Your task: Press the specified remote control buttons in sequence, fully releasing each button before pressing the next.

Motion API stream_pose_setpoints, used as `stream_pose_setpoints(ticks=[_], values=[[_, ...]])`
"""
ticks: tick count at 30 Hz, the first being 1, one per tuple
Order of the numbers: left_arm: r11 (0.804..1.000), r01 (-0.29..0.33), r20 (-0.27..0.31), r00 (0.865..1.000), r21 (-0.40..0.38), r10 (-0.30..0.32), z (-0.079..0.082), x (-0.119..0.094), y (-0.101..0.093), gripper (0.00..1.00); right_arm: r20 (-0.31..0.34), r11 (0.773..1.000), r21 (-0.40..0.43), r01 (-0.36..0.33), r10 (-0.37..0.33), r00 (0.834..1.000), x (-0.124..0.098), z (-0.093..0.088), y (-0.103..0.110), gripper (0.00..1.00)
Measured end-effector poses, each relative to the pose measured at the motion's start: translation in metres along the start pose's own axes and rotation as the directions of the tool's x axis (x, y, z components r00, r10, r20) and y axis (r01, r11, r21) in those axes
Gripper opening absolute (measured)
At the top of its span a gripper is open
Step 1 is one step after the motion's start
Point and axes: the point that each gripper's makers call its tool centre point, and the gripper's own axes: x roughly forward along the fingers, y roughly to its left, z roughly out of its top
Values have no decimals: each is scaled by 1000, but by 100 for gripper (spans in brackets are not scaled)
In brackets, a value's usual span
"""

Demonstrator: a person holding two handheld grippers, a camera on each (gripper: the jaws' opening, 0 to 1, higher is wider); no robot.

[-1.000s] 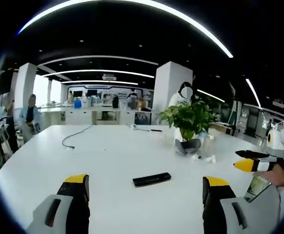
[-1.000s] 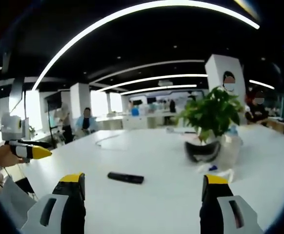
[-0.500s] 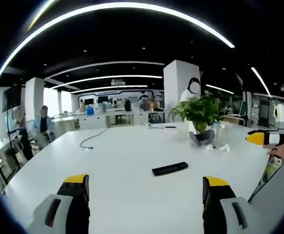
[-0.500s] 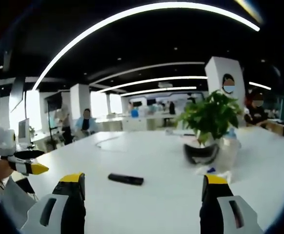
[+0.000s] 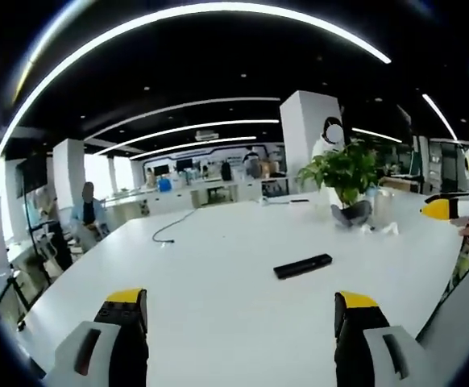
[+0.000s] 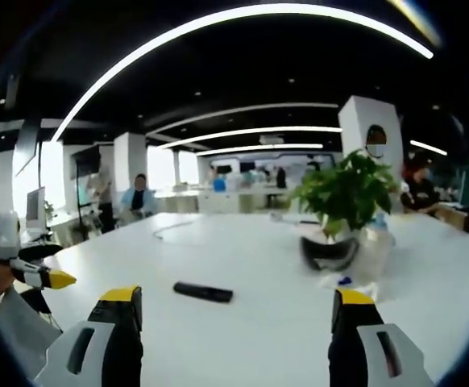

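Left gripper: jaws held wide apart, nothing between them, raised above the table. Right gripper: jaws likewise wide, nothing gripped.

The remote control is seen lying flat on the white table, at about 1 o'clock from the left gripper's jaws and well apart from them. In the right gripper view the remote control lies at about 11 o'clock, nearer the left jaw's line, also well apart. No contact is made by either gripper.

Step judged: approach, no button pressed yet. The next move is judged to call for one gripper being lowered toward the remote and a jaw tip brought down onto the named button, then lifted fully clear. Buttons cannot be made out.

Open room: bare tabletop lies all round the remote. A potted plant stands at 1 o'clock in the right gripper view, with small white items at its base, well apart from the remote. A cable is noted at 11 o'clock in the left gripper view, far off. The table's near edge runs just below both grippers.
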Motion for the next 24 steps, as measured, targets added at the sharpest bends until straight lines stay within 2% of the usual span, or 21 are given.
stream_pose_setpoints(ticks=[2,4,5,8,10,12,13,15,19,24], values=[[1000,-7,25,1000,-1,7,6,1,2,100,-11,1000,-7,0,0,1000,-1,-1,1,98],[1000,-19,77,997,-6,19,15,1,6,100,-9,1000,-13,-2,2,1000,-3,1,3,98],[1000,-27,77,997,2,27,15,1,8,100,-7,1000,-15,-3,3,1000,-3,1,3,98],[990,-115,45,993,81,112,4,2,22,100,-23,1000,-21,6,-6,1000,0,-5,1,99],[992,-93,29,995,86,91,3,5,16,100,-54,1000,-21,4,-5,999,2,-11,1,99],[996,-56,14,998,72,55,0,7,9,100,-49,1000,-23,6,-7,999,0,-10,0,97],[995,-58,-2,998,76,59,-1,7,9,100,-47,1000,-23,9,-10,999,0,-10,0,97],[996,-57,8,998,75,56,1,5,9,100,-49,1000,-18,13,-14,999,0,-11,-1,98],[999,-42,-5,999,12,42,0,5,8,100,-84,1000,10,14,-13,996,0,-16,-1,97],[1000,-22,9,1000,13,22,1,6,4,100,-83,1000,2,14,-14,996,1,-16,0,97]])
